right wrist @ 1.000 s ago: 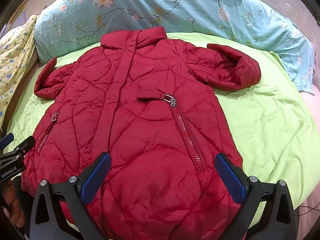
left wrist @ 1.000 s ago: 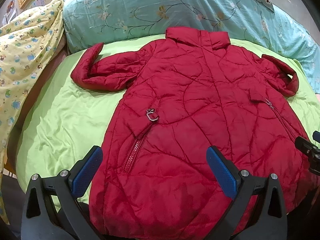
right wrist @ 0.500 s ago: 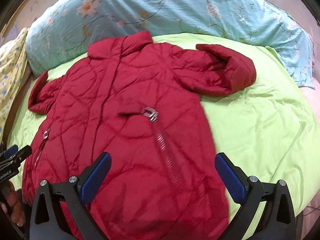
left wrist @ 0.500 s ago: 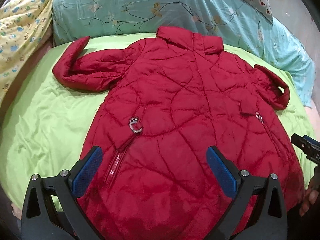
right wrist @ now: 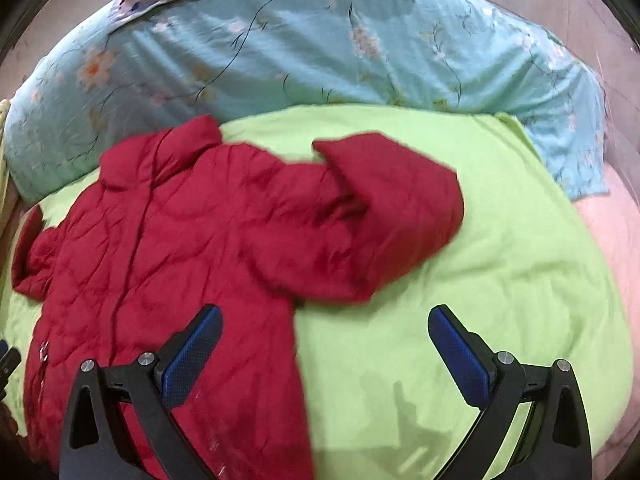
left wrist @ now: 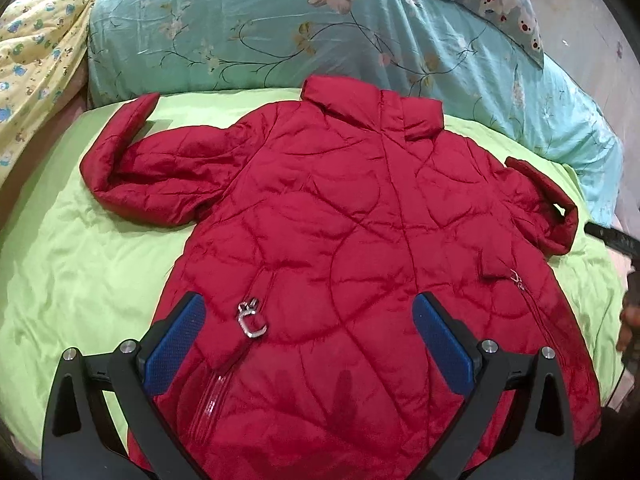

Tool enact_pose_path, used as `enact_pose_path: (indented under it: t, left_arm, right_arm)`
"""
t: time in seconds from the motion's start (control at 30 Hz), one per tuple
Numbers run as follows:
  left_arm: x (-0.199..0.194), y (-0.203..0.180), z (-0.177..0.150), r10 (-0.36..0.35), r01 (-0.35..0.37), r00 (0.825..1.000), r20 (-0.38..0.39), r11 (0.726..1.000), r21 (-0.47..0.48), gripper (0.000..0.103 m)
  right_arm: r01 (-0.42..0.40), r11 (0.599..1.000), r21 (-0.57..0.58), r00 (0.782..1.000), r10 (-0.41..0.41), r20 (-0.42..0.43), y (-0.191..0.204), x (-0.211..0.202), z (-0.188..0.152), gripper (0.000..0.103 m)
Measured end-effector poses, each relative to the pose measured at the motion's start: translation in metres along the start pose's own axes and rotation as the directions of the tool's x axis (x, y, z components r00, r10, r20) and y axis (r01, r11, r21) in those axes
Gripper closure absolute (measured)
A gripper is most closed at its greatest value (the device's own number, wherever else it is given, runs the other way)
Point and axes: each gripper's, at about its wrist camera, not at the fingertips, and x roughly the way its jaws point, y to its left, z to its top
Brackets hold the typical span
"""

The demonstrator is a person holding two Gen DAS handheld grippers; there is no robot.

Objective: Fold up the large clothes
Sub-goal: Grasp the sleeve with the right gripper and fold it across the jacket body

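Jacket flat on green sheet, floral pillow behind; both tongs spread wide, holding nothing.

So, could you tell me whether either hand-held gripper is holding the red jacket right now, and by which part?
Nothing is held. The left hand-held gripper and right hand-held gripper are both open above the red jacket.

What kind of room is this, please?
Most likely a bedroom: the red coat lies spread on a bed with a green sheet, and a floral duvet is bunched behind it.
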Motion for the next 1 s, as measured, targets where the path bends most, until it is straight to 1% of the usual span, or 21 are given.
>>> enact_pose_path:
  t: [0.1,0.2,0.3,0.37,0.43,0.47,0.5,0.53,0.57,0.6,0.67,0.77,0.87,0.93,1.0]
  left_arm:
    - [0.008,-0.003,0.005,-0.006,0.006,1.000,-0.012,1.000,0.010,0.000]
    - [0.015,-0.006,0.009,0.004,-0.004,1.000,-0.019,1.000,0.017,0.000]
    - [0.022,-0.007,0.012,0.013,-0.013,1.000,-0.028,1.000,0.018,0.000]
    - [0.027,-0.009,0.012,0.018,-0.017,0.999,-0.038,1.000,0.021,0.000]
    - [0.031,-0.010,0.012,0.020,-0.019,0.999,-0.047,0.999,0.026,0.000]
    - [0.033,-0.010,0.012,0.022,-0.020,0.999,-0.049,0.999,0.030,0.000]
    - [0.034,-0.011,0.011,0.023,-0.022,0.998,-0.050,0.999,0.034,0.000]
    - [0.036,-0.012,0.011,0.025,-0.023,0.998,-0.050,0.999,0.038,0.000]
    - [0.038,-0.013,0.010,0.026,-0.023,0.998,-0.050,0.999,0.042,0.000]
    - [0.040,-0.013,0.010,0.024,-0.022,0.998,-0.053,0.999,0.043,0.000]
    - [0.045,-0.015,0.009,0.010,-0.008,0.998,-0.068,0.999,0.037,0.000]
    - [0.050,-0.017,0.008,-0.013,0.015,0.996,-0.084,0.999,0.033,0.000]
    - [0.047,-0.019,0.008,-0.023,0.025,0.997,-0.074,0.999,0.035,0.000]
    - [0.045,-0.016,0.008,-0.033,0.035,0.997,-0.070,0.999,0.027,0.000]
    - [0.043,-0.013,0.008,-0.043,0.044,0.997,-0.069,0.999,0.015,0.000]
  right_arm:
    - [0.021,1.000,-0.017,1.000,-0.021,0.010,-0.006,0.023,0.022,0.002]
    - [0.068,0.996,-0.055,0.998,-0.068,-0.002,-0.007,0.054,0.045,0.006]
    - [0.142,0.985,-0.101,0.989,-0.145,-0.024,-0.008,0.089,0.063,0.015]
    - [0.187,0.976,-0.114,0.980,-0.193,-0.045,-0.015,0.109,0.070,0.024]
    - [0.219,0.970,-0.106,0.972,-0.227,-0.066,-0.027,0.125,0.076,0.030]
    - [0.216,0.972,-0.092,0.972,-0.223,-0.072,-0.033,0.126,0.078,0.037]
    - [0.192,0.980,-0.058,0.978,-0.197,-0.075,-0.041,0.127,0.078,0.044]
    - [0.167,0.986,-0.024,0.983,-0.168,-0.072,-0.047,0.124,0.078,0.058]
    - [0.152,0.988,-0.006,0.986,-0.152,-0.064,-0.050,0.121,0.078,0.065]
    - [0.126,0.992,0.011,0.991,-0.125,-0.047,-0.051,0.115,0.077,0.069]
    - [0.054,0.998,0.038,0.998,-0.053,-0.019,-0.049,0.102,0.076,0.081]
    - [-0.022,0.998,0.051,0.999,0.021,0.029,-0.037,0.082,0.077,0.082]
    - [-0.135,0.990,0.039,0.988,0.132,0.073,-0.012,0.063,0.080,0.083]
    - [-0.225,0.974,0.017,0.971,0.223,0.082,0.011,0.055,0.082,0.084]
    - [-0.323,0.946,-0.018,0.942,0.324,0.088,0.042,0.047,0.082,0.084]
